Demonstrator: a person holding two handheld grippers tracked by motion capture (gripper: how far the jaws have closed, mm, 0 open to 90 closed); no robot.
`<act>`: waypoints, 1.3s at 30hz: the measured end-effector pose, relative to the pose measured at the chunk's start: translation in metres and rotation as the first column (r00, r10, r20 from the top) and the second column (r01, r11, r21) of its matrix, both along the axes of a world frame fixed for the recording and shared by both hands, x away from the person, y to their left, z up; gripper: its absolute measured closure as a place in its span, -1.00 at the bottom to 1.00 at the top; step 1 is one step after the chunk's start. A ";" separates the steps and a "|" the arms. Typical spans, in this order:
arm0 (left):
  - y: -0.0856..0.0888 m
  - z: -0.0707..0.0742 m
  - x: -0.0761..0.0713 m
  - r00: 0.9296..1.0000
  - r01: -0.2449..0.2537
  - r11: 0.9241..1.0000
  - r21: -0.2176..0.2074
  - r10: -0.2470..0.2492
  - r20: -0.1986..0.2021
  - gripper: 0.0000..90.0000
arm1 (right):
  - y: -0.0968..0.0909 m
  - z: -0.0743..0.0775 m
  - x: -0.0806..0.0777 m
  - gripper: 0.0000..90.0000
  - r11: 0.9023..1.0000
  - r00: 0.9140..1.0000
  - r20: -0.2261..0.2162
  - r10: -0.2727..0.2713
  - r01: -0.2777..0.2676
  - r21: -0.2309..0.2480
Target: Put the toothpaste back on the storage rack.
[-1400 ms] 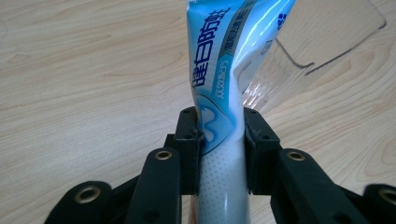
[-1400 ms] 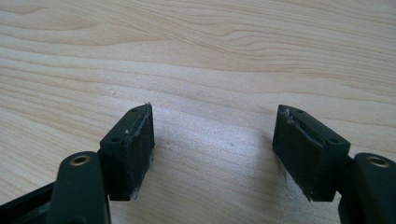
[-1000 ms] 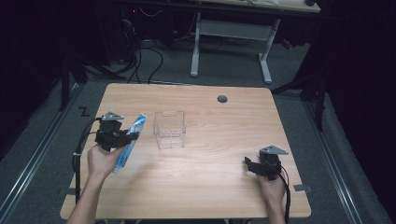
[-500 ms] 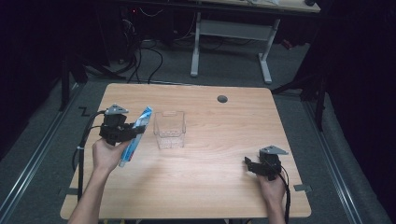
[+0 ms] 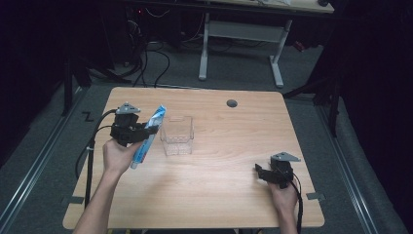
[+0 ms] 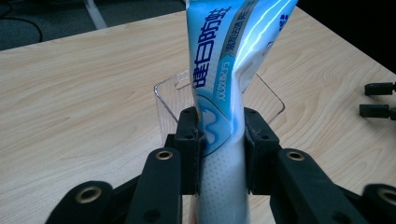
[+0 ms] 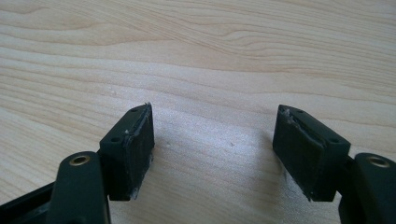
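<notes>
Here left gripper (image 6: 219, 140) clamps toothpaste tube (image 5: 147, 134) mid-left, probably bound for clear box (image 5: 177, 135); right gripper (image 7: 215, 149) jaws apart, idle.

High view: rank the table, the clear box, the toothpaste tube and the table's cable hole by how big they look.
1. table
2. clear box and toothpaste tube: alike; the tube is longer but narrower, and lifted nearer the camera in the left tongs, so unranked.
3. cable hole
</notes>
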State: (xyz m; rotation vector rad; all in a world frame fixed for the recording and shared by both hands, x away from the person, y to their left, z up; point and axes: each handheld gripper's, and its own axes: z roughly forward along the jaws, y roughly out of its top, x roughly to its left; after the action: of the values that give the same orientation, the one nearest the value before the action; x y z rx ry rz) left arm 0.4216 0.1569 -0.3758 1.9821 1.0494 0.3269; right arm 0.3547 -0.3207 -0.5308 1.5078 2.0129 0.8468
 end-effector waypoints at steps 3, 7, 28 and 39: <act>-0.003 0.002 0.000 1.000 0.005 1.000 0.004 -0.005 0.001 0.59 | 0.000 0.000 0.000 -0.35 1.000 1.000 0.000 0.000 0.000 0.000; -0.005 0.005 0.001 1.000 0.011 1.000 0.005 -0.011 0.006 0.59 | 0.000 0.000 0.000 -0.35 1.000 1.000 0.000 0.000 0.000 -0.001; -0.026 0.018 0.016 0.999 0.041 0.999 -0.008 -0.040 0.032 0.59 | 0.000 0.000 0.000 -0.35 1.000 1.000 0.001 0.003 -0.003 0.000; -0.037 0.027 0.029 0.998 0.041 0.999 -0.024 -0.040 0.051 0.59 | 0.000 0.000 0.000 -0.35 1.000 1.000 0.002 0.007 -0.007 -0.002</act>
State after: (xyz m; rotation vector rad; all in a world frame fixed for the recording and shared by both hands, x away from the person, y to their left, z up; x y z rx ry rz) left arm 0.4506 0.1202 -0.3491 1.9600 0.9759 0.3381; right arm 0.3548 -0.3208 -0.5309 1.4987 2.0185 0.8482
